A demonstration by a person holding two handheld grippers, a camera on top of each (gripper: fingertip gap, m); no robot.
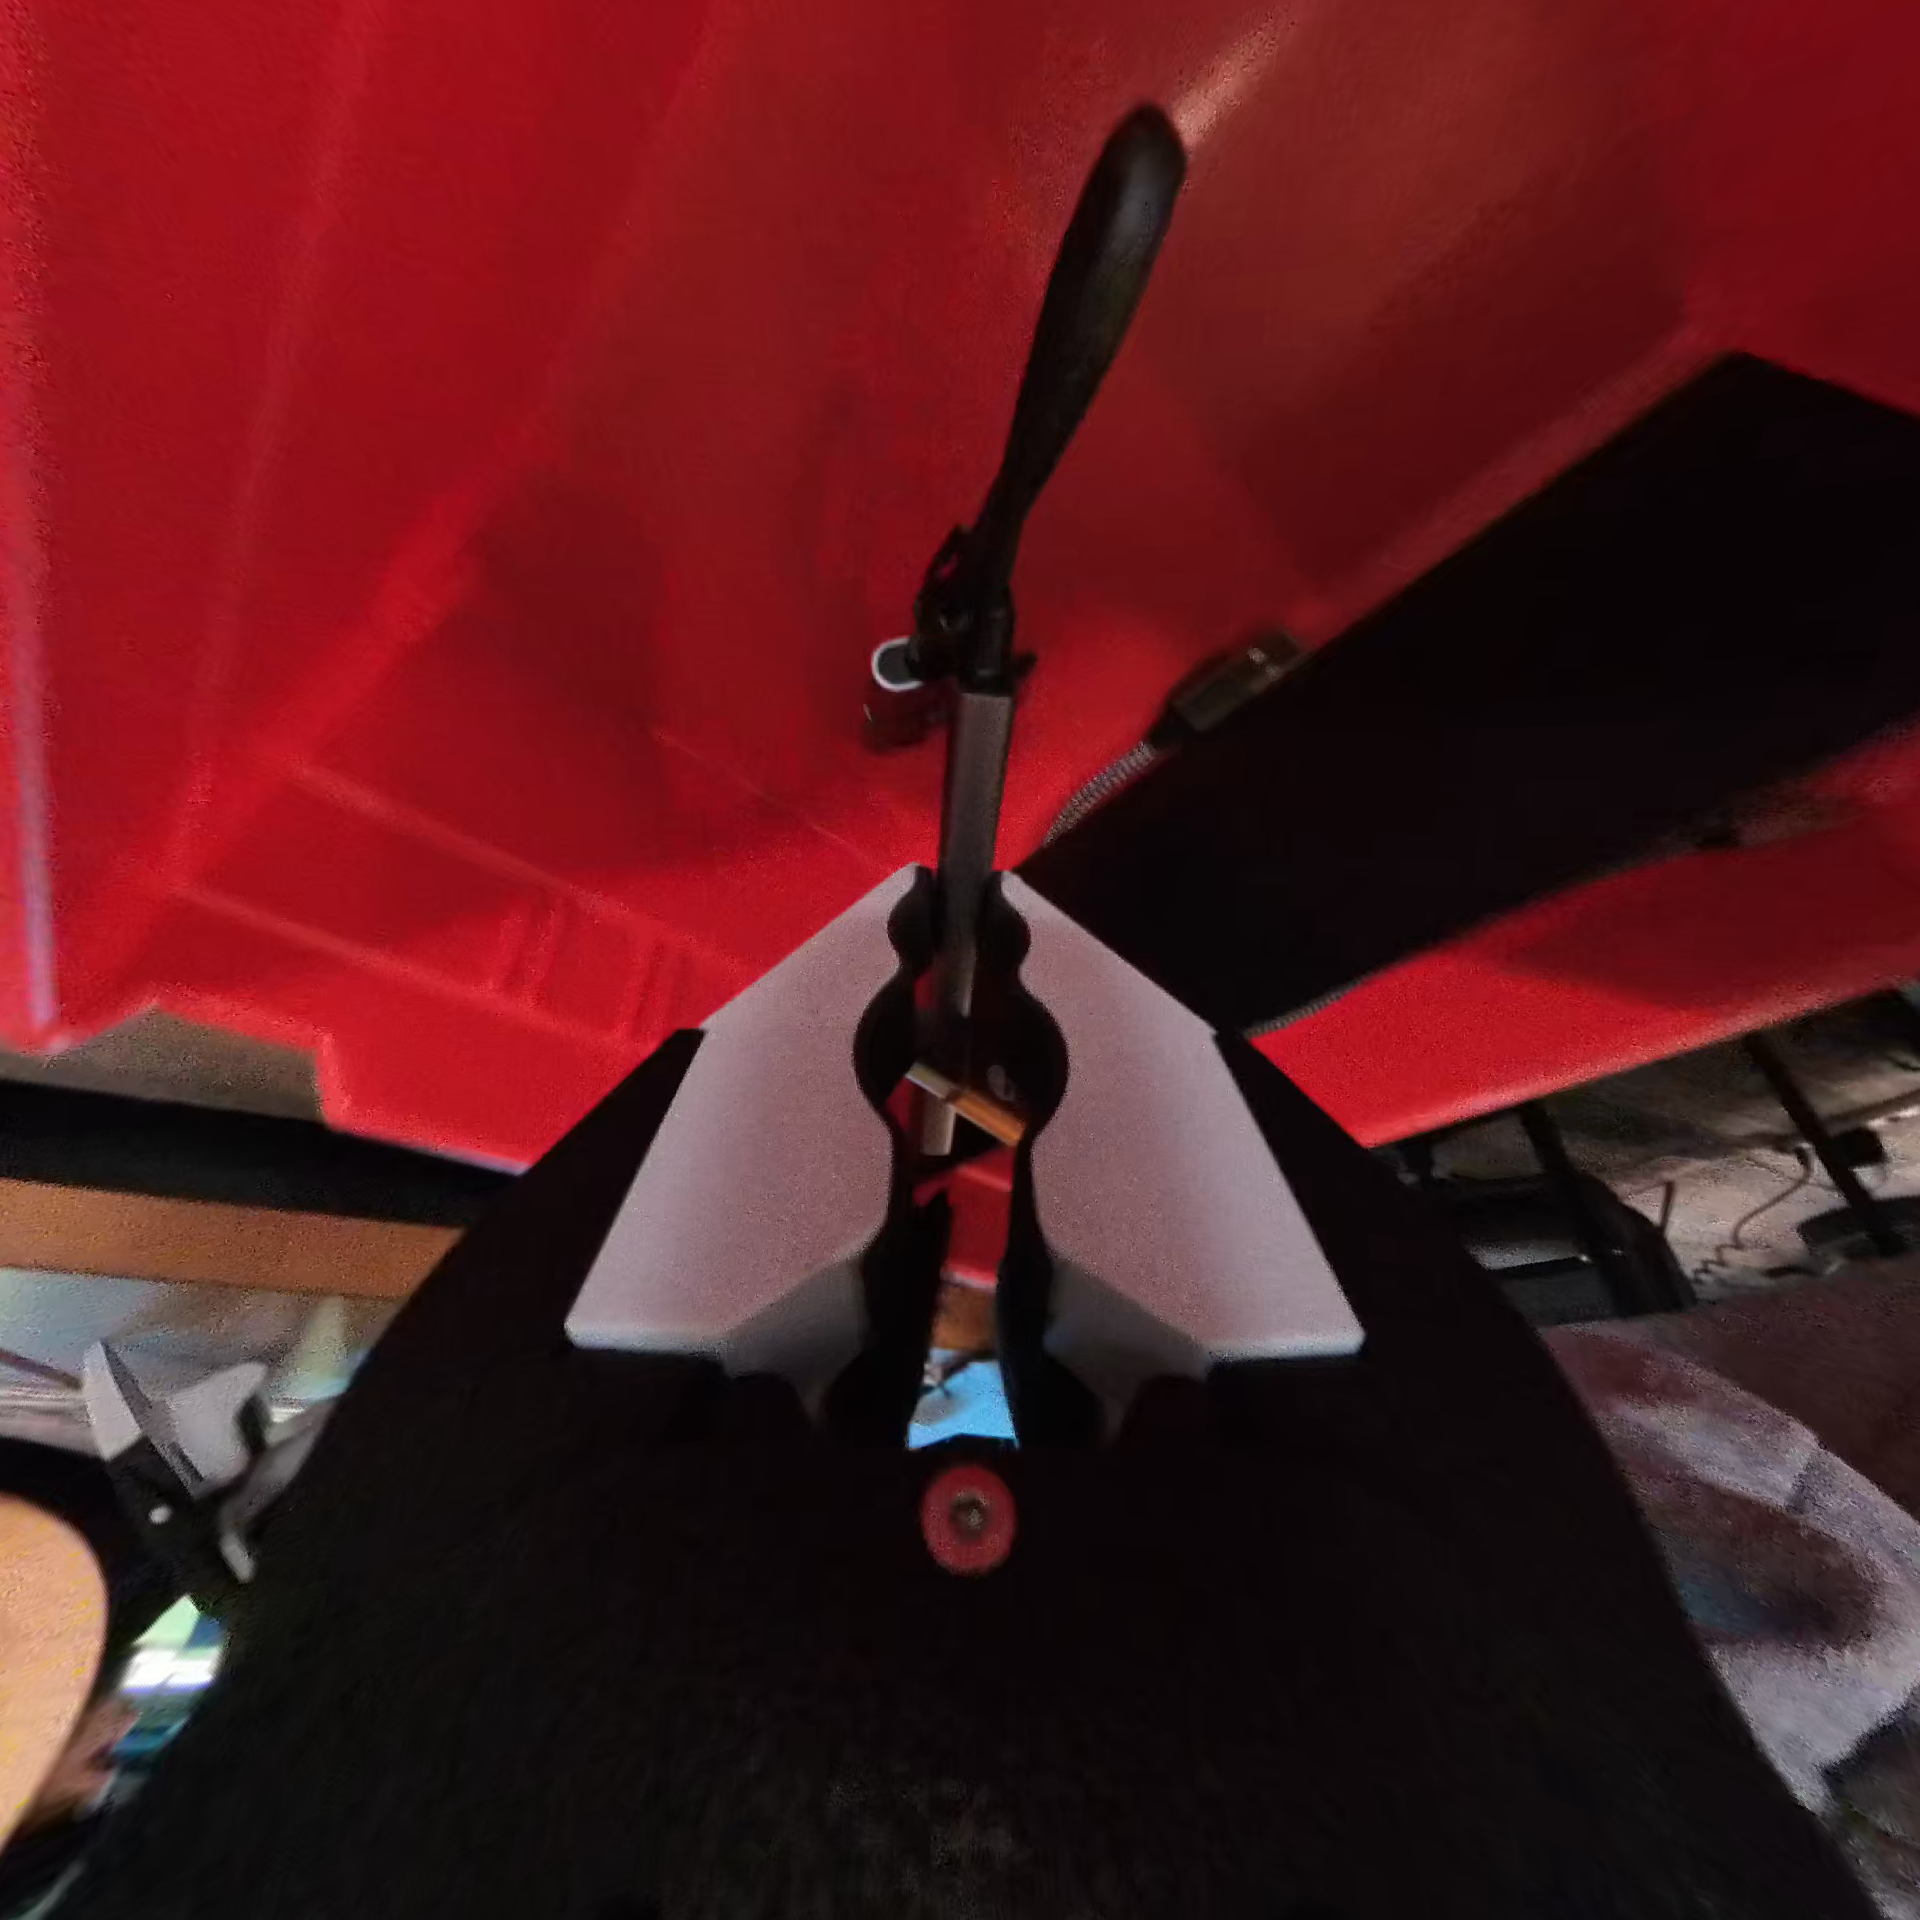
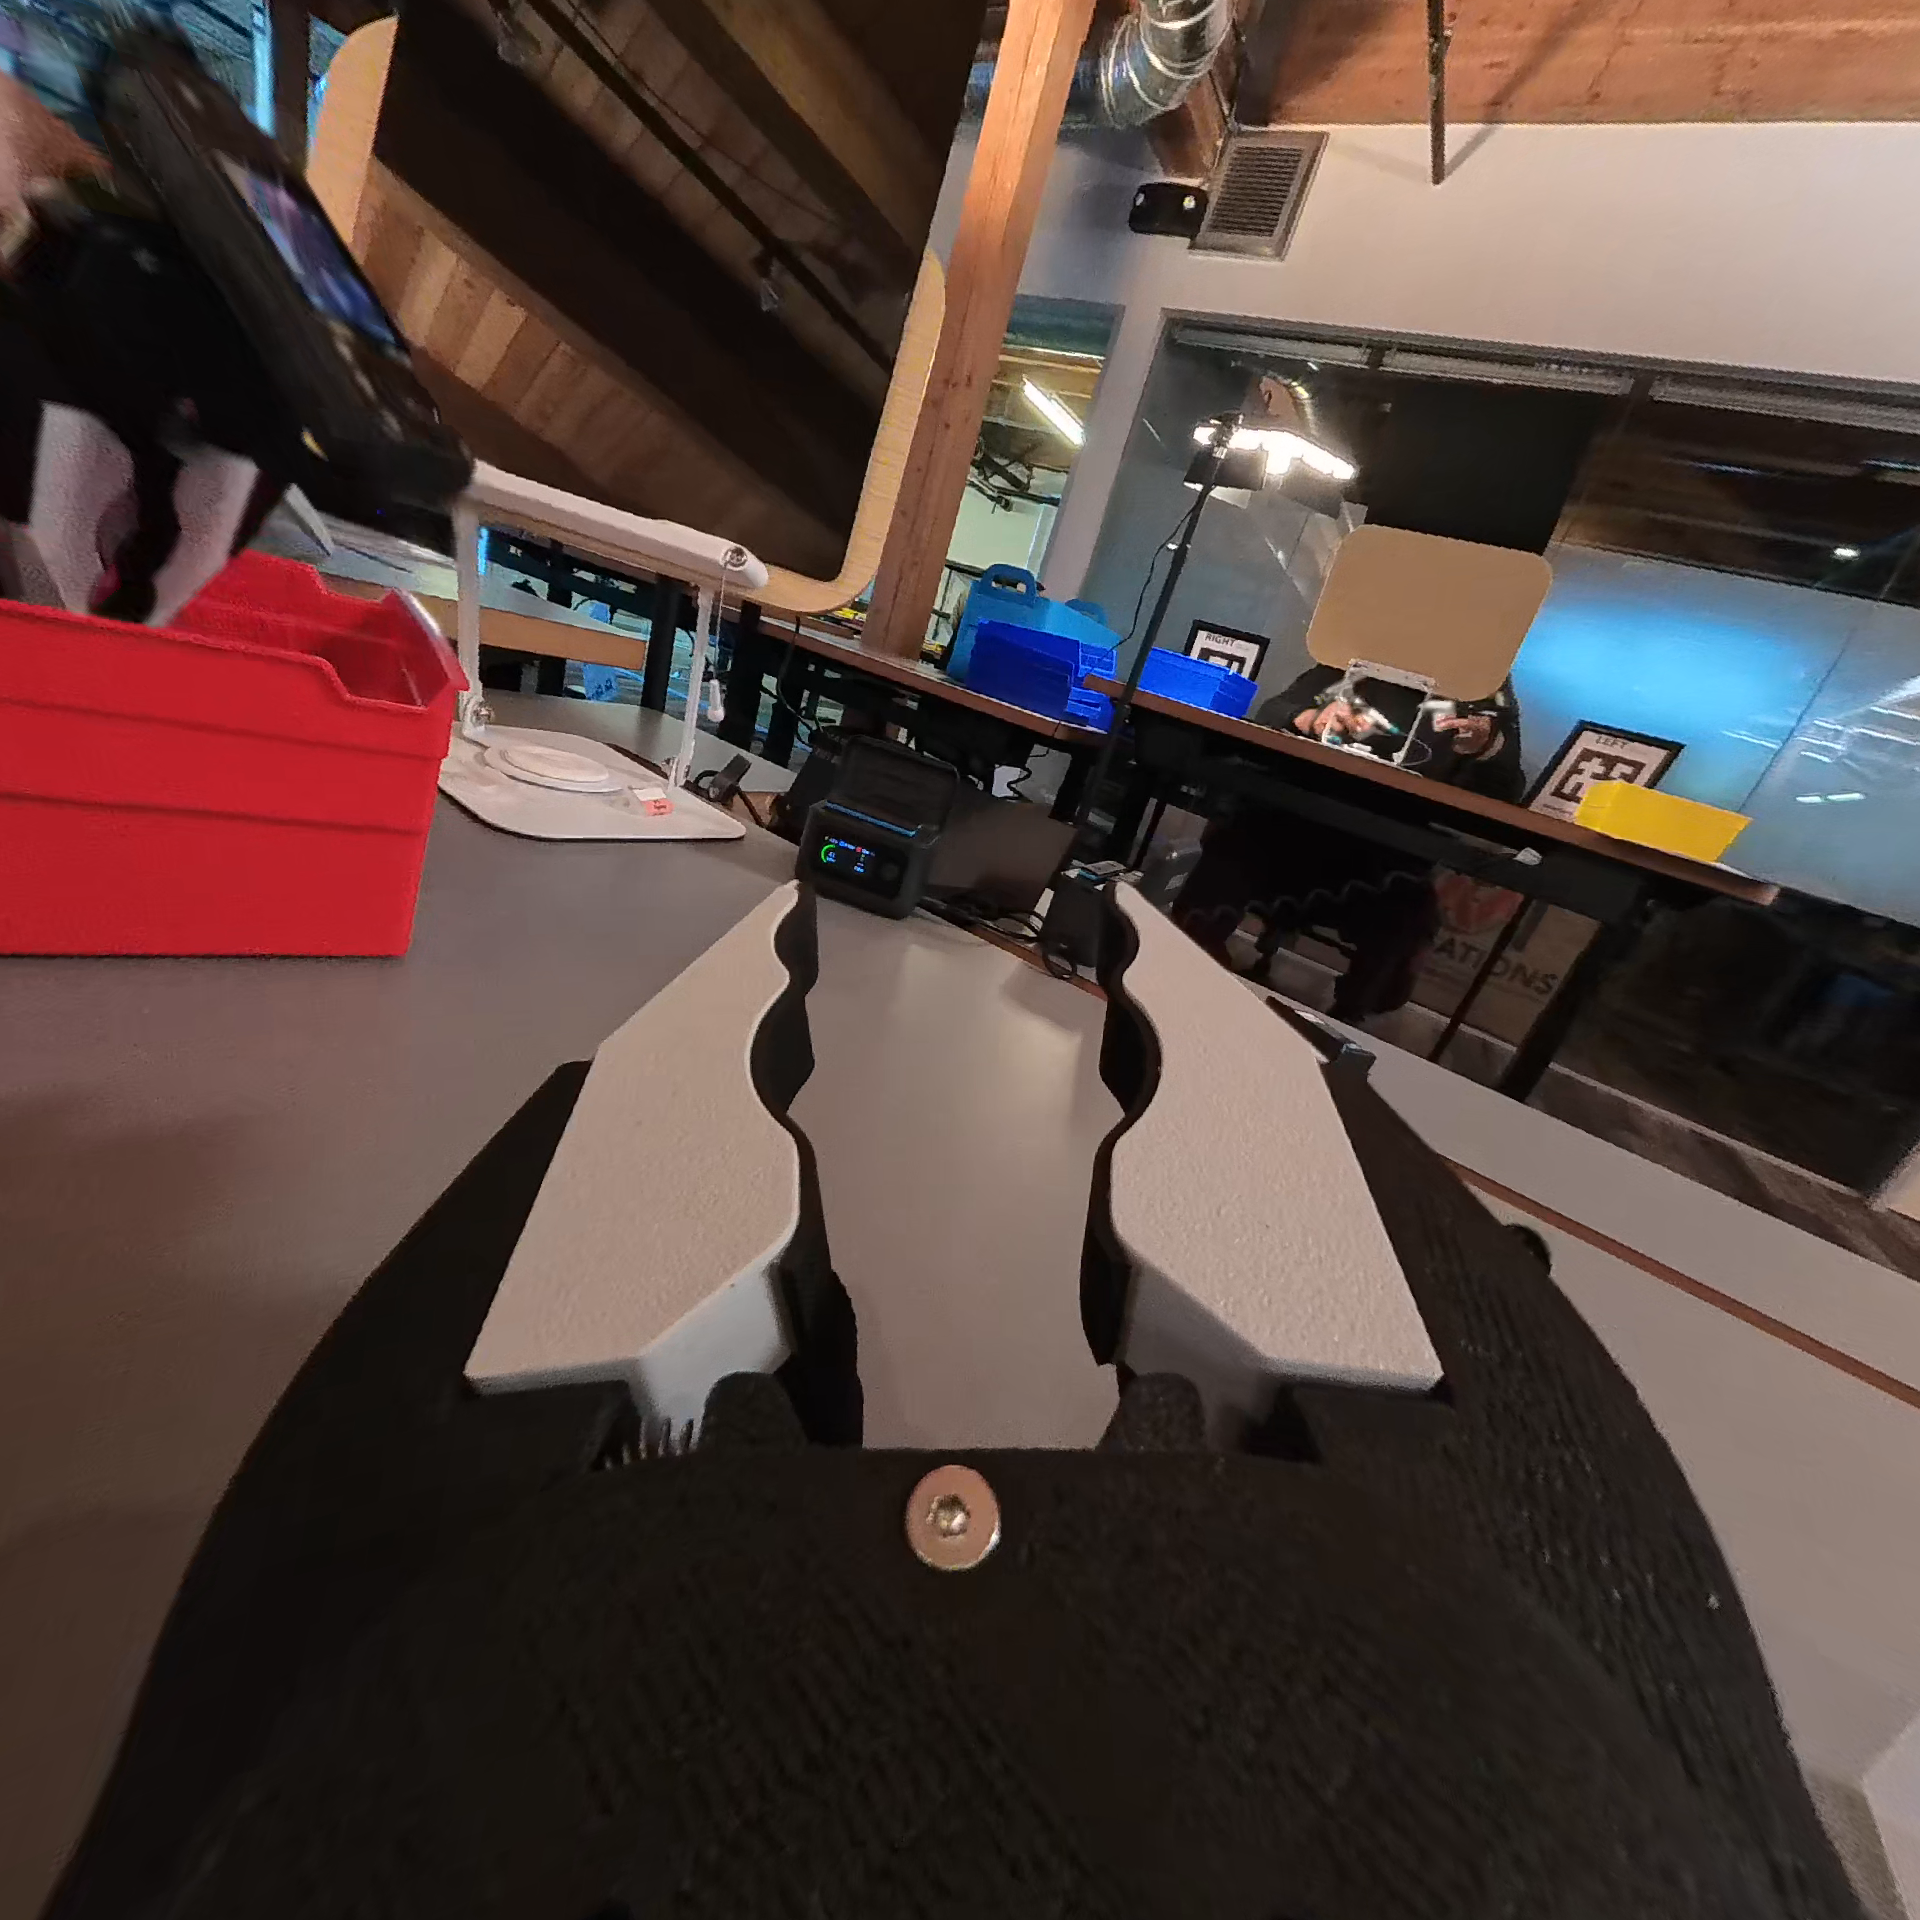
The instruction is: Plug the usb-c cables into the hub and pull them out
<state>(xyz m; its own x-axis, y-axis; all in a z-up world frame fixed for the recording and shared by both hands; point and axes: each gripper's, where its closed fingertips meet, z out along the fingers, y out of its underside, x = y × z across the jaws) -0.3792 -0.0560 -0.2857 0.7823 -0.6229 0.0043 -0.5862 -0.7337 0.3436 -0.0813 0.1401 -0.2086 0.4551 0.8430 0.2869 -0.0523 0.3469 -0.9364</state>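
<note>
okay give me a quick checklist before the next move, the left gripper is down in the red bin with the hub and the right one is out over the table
1. Left gripper shut on the grey hub: ok, both fingers close against its sides.
2. Hub clear of the red bin: cannot tell, the view is blurred.
3. Black cable attached at the hub's far end: ok, it runs on from that end.
4. USB-C cables plugged into the hub: cannot tell.
5. Right gripper free: ok, open, only bare table between its fingers.
6. Right gripper near the bin: not ok, it points away over the table.
</note>
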